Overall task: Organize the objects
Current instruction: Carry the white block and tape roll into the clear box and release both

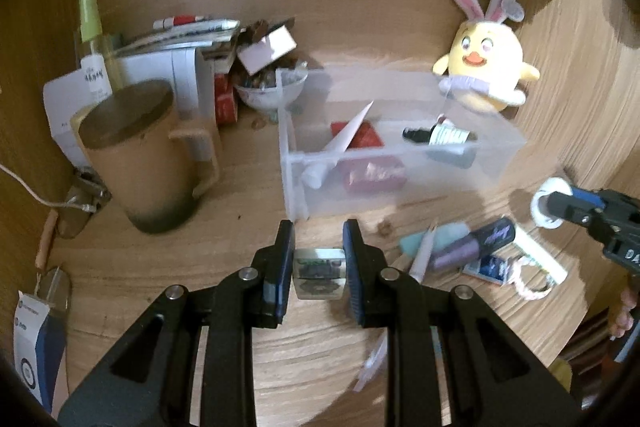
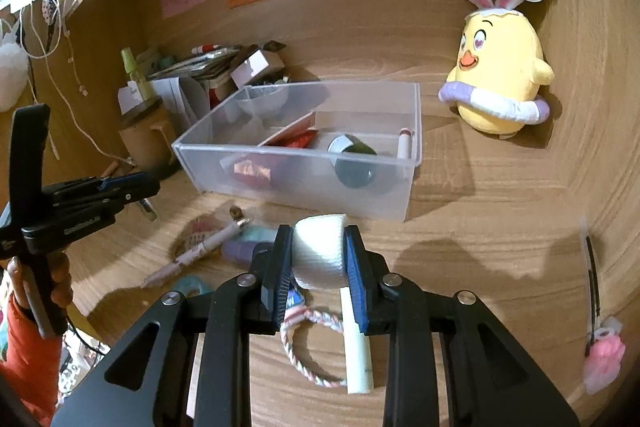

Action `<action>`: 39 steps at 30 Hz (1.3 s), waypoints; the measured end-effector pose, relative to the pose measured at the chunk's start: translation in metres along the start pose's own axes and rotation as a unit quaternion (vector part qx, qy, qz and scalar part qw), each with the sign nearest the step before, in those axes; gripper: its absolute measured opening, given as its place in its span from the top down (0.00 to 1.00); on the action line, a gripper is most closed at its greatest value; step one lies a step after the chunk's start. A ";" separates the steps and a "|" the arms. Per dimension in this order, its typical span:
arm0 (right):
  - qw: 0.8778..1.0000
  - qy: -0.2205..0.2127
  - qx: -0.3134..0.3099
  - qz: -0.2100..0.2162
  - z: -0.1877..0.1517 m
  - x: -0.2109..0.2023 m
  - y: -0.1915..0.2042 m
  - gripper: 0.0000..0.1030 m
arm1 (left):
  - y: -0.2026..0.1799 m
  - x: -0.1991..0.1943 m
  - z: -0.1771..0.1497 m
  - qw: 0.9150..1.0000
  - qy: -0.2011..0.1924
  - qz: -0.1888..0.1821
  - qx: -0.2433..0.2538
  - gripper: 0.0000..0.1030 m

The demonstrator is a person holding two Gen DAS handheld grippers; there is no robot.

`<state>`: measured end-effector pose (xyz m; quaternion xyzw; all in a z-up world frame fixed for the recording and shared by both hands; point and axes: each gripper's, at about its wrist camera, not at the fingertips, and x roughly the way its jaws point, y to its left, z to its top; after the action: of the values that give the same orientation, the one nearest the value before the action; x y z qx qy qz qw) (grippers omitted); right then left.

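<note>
Holding a small clear packet (image 1: 319, 271), the left tool (image 1: 319, 259) may drop it beside the clear bin (image 1: 400, 187); the right tool (image 2: 319, 259), closed on a white tape roll (image 2: 320, 251), risks the same.

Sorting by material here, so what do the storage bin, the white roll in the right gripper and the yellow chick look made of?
Storage bin: frosted translucent plastic; contents show through.
White roll: probably woven tape; matte, fibrous.
Yellow chick: plush fabric; soft, fuzzy surface.
</note>
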<state>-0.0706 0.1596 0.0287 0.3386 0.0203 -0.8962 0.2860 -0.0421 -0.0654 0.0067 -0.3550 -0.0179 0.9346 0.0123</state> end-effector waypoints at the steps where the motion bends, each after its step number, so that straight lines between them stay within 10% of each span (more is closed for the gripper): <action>1: 1.000 -0.002 -0.001 0.000 0.002 0.000 0.000 0.77 | -0.001 -0.002 0.003 1.000 -0.005 -0.002 -0.001 0.77; 20: 0.998 -0.055 0.006 -0.037 0.065 0.018 -0.023 0.77 | -0.015 -0.009 0.062 0.998 -0.062 -0.024 -0.014 0.77; 39: 0.997 0.000 0.002 -0.078 0.077 0.085 -0.041 0.77 | -0.015 0.065 0.087 1.000 -0.013 -0.007 -0.026 0.77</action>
<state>-0.1900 0.1341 0.0287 0.3364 0.0446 -0.9159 0.2145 -0.1485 -0.0503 0.0297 -0.3426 -0.0448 0.9384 0.0091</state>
